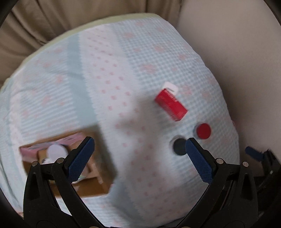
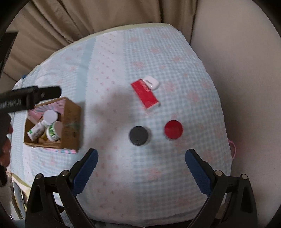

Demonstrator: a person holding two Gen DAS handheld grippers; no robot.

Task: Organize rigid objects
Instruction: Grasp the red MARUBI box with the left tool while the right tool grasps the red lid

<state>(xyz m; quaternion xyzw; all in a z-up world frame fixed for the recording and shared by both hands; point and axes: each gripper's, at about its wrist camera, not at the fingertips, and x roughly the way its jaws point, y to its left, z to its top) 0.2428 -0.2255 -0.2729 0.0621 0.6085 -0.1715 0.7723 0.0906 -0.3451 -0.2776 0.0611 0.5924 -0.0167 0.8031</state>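
Observation:
A red box (image 2: pixel 145 94) lies on the checked cloth (image 2: pixel 175 57), with a small white case (image 2: pixel 152 82) touching its far end. Nearer stand a black-lidded jar (image 2: pixel 138 135) and a red-lidded jar (image 2: pixel 173 129), side by side. A cardboard box (image 2: pixel 70 122) at the left holds several bottles. My right gripper (image 2: pixel 141 164) is open above the cloth, just short of the black-lidded jar. My left gripper (image 1: pixel 140 154) is open too; its left finger overlaps the cardboard box (image 1: pixel 98 175), its right finger the black-lidded jar (image 1: pixel 178 146). The red box (image 1: pixel 170 103) and red-lidded jar (image 1: pixel 203 131) lie beyond.
Beige curtains (image 2: pixel 105 15) hang behind the cloth-covered surface, and a pale wall (image 2: pixel 237 70) runs along its right edge. The other gripper's black body (image 2: pixel 29 98) crosses the left of the right wrist view above the cardboard box. A hand shows at that view's left edge.

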